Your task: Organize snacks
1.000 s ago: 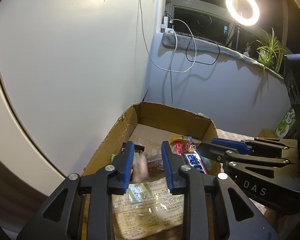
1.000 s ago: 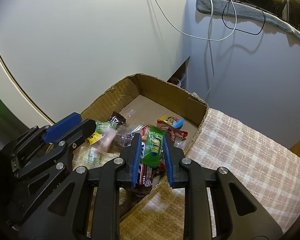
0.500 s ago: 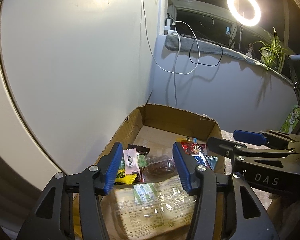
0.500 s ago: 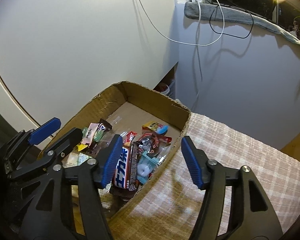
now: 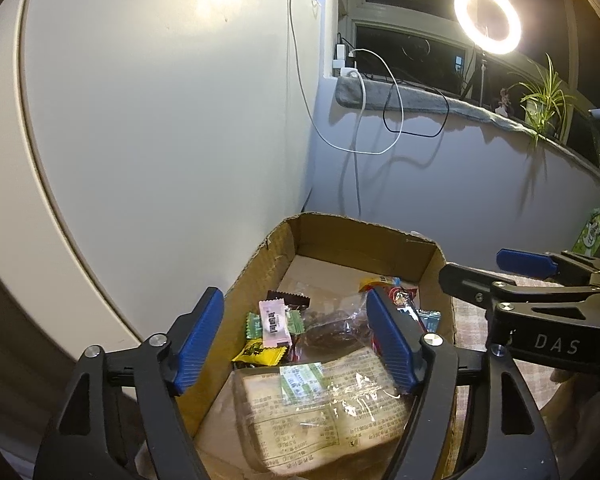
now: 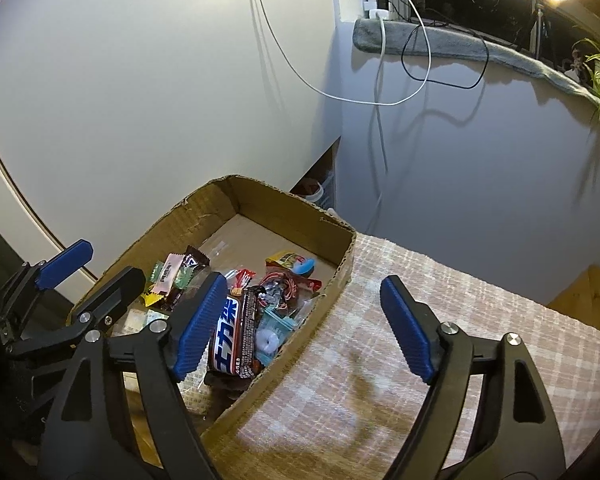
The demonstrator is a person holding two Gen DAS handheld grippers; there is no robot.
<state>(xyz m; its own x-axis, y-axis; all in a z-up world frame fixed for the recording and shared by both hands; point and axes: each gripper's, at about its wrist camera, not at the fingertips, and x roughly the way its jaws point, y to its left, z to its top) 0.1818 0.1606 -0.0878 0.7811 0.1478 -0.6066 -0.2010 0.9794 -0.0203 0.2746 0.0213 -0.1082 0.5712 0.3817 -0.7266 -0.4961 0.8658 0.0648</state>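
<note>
An open cardboard box (image 5: 260, 256) (image 6: 340, 268) holds several wrapped snacks. A pink sachet (image 5: 274, 322) lies on green candies, beside a yellow packet (image 5: 258, 352) and a large clear bag with printed text (image 5: 324, 404). A blue-lettered chocolate bar (image 6: 232, 336) and a pale blue packet (image 6: 272, 332) lie near the box's right wall. My left gripper (image 5: 296, 340) is open and empty above the box. My right gripper (image 6: 304, 328) is open and empty over the box's right wall.
The box stands on a checked cloth (image 6: 460, 320) against a white wall (image 5: 160, 120). Cables (image 5: 360, 120) hang from a window ledge with a ring light (image 5: 487, 23) and a plant (image 5: 544, 100). A green package (image 5: 590, 236) sits at far right.
Both grippers have opened and let go of their snacks, which now lie in the box. Both have drawn back and up from the box.
</note>
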